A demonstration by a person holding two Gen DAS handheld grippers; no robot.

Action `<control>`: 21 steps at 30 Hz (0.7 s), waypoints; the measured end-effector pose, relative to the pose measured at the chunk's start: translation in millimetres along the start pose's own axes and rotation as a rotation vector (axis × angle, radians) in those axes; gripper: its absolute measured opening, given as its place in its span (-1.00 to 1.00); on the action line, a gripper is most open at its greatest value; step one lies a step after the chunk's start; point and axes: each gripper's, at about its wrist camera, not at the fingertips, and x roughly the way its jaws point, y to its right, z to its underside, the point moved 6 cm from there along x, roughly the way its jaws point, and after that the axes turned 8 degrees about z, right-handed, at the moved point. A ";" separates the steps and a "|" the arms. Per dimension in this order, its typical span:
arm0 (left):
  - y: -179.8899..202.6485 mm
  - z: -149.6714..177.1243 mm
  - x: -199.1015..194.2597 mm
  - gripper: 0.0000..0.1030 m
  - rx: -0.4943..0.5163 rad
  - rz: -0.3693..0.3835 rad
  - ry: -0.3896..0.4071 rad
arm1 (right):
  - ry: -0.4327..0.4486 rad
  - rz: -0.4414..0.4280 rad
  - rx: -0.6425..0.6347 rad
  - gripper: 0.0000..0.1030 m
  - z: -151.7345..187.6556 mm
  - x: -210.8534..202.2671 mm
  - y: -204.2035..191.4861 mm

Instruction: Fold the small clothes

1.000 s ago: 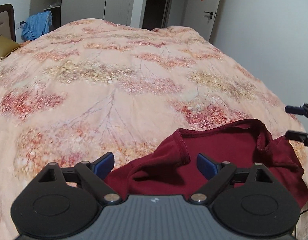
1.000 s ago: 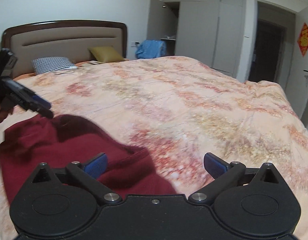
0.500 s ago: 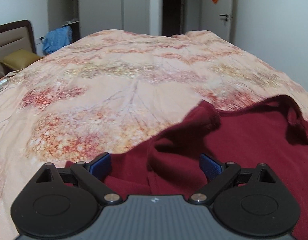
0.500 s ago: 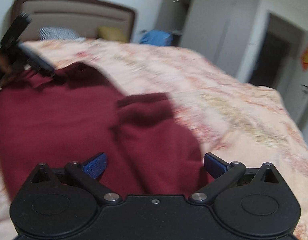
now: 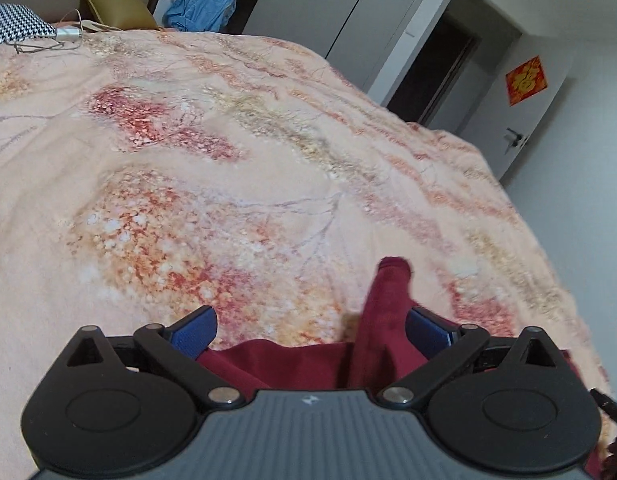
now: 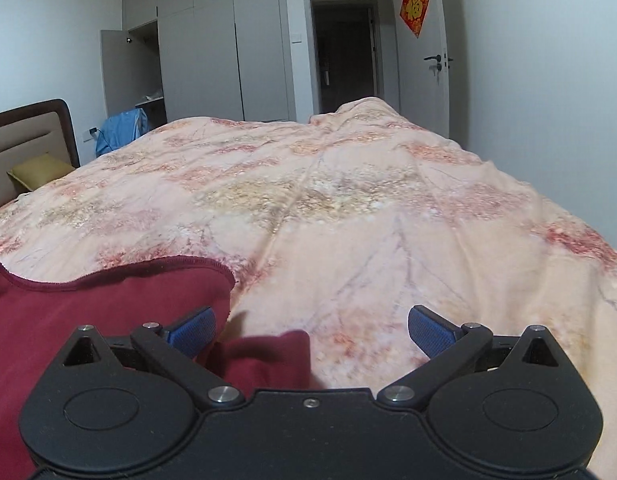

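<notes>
Nearest in the left wrist view: left two-finger gripper with blue ribbed pads (image 5: pixel 310 330), jaws spread wide and just opened further, gripping nothing; a raised fold of the dark red knit garment (image 5: pixel 382 320) stands between the pads, close against the right pad, contact not determinable. Nearest in the right wrist view: right two-finger gripper with blue ribbed pads (image 6: pixel 310 330), jaws likewise wide apart, closed on nothing; a corner of the same garment (image 6: pixel 88 304) lies under and beside its left pad, the stitched hem running off to the left. Beneath the garment: peach floral-print quilt (image 6: pixel 348 208) covering the bed. Farther back: olive square cushion (image 5: pixel 112 8), blue cloth heap (image 5: pixel 200 10), grey wardrobe doors (image 6: pixel 236 56), red square door decoration (image 6: pixel 414 5).
</notes>
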 end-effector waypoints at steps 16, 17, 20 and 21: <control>51.0 87.6 -119.8 1.00 0.100 -0.169 0.113 | 0.241 -0.171 -0.217 0.99 20.3 -119.7 -119.1; 49.7 93.2 -125.1 1.00 0.080 -0.189 0.107 | 0.242 -0.186 -0.233 0.99 23.7 -123.4 -131.2; 44.6 106.9 -139.0 1.00 0.006 -0.251 0.077 | 0.256 -0.202 -0.265 0.99 36.4 -133.7 -158.1; 44.0 110.7 -144.1 1.00 -0.012 -0.264 0.076 | 0.256 -0.206 -0.278 0.99 40.9 -136.4 -164.9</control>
